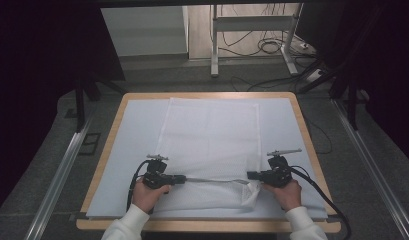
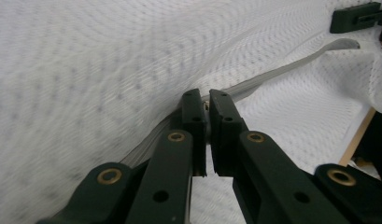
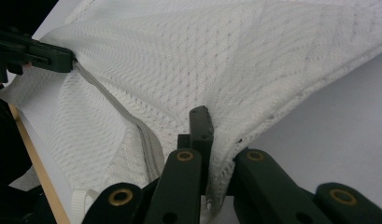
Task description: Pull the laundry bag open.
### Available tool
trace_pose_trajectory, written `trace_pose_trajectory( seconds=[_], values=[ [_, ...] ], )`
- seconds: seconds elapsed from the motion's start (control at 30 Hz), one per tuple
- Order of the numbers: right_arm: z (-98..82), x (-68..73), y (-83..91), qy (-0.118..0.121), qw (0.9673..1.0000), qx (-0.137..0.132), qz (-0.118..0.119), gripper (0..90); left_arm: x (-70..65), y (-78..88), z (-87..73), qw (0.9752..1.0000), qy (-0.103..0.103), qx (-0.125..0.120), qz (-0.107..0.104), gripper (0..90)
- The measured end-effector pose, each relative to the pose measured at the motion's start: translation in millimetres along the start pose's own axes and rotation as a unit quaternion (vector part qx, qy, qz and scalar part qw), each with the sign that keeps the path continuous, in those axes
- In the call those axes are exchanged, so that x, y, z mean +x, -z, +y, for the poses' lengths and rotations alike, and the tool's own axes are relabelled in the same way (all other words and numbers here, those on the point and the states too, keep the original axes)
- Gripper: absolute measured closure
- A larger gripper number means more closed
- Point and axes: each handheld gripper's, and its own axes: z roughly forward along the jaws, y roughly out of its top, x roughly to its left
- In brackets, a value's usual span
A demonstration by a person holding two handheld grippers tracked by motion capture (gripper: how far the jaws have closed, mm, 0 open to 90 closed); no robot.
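Observation:
A white mesh bag (image 1: pixel 212 135) lies flat on the table's pale mat (image 1: pixel 137 150). A grey zipper (image 1: pixel 212 180) runs across the bag near its front edge. My left gripper (image 1: pixel 183 178) is at the zipper's left end, shut on the small zipper pull (image 2: pixel 206 105), jaws almost together (image 2: pixel 208 100). My right gripper (image 1: pixel 249 175) is at the zipper's right end, shut on the bag's mesh edge (image 3: pixel 226 154), which bunches up around its jaws (image 3: pixel 205 119). The zipper (image 3: pixel 118 109) stretches between the two grippers, and the tape (image 2: pixel 282 70) looks parted near the right gripper (image 2: pixel 354 17).
The mat covers a wooden table (image 1: pixel 302 120) whose front edge is close to the person's sleeves. Metal rails (image 1: pixel 62 170) run along the floor on both sides. A white desk frame (image 1: pixel 252 25) and loose cables (image 1: pixel 272 47) stand beyond the far edge.

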Motion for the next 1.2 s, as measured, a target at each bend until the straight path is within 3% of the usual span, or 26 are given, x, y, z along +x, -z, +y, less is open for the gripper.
trace_pose_trajectory(
  seconds=[1.2],
  values=[
    [-0.1, -0.5, -0.4, 0.002, 1.0000, 0.003, -0.001, 88.4, 26.5, 36.9, -13.3, 0.9994, 0.019, -0.023, 0.021, 86.7]
  ],
)
